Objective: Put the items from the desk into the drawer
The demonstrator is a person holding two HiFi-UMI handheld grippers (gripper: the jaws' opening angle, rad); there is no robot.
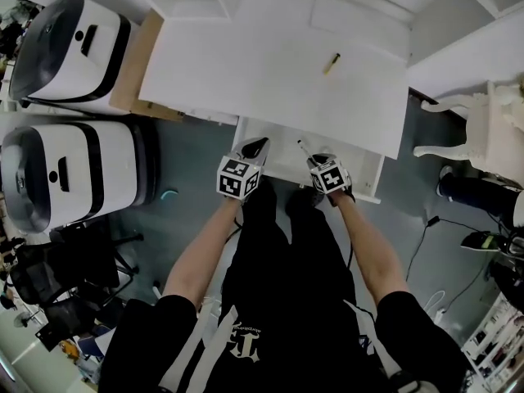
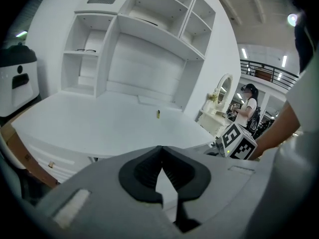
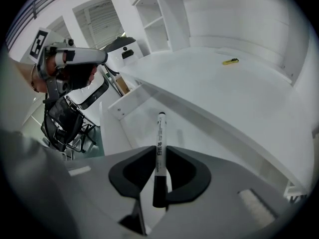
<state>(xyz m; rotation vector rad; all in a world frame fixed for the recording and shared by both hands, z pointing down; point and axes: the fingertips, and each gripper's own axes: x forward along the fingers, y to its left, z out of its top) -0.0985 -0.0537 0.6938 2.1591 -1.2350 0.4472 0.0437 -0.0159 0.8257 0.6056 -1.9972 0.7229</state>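
In the head view a white desk [image 1: 270, 72] carries one small yellow item [image 1: 331, 64], also in the left gripper view as a yellow item [image 2: 158, 114] and in the right gripper view as a yellow item [image 3: 230, 61]. Under the desk's front edge a white drawer [image 1: 370, 173] stands pulled out. My right gripper [image 1: 313, 159] hangs over the drawer [image 3: 130, 99], shut on a white marker with a black cap [image 3: 159, 153]; the marker's tip [image 1: 300, 145] points toward the desk. To its left, my left gripper [image 1: 255, 146] hovers at the drawer's left end, its jaws [image 2: 160, 151] shut with nothing between them.
Two white-and-black machines [image 1: 70, 47] [image 1: 70, 170] and a cardboard box [image 1: 135, 60] stand left of the desk. A white ornate chair [image 1: 483, 125] is at the right, a black office chair [image 1: 57, 289] at lower left. Open shelves [image 2: 144, 29] rise behind the desk. A person [image 2: 248, 106] stands far off.
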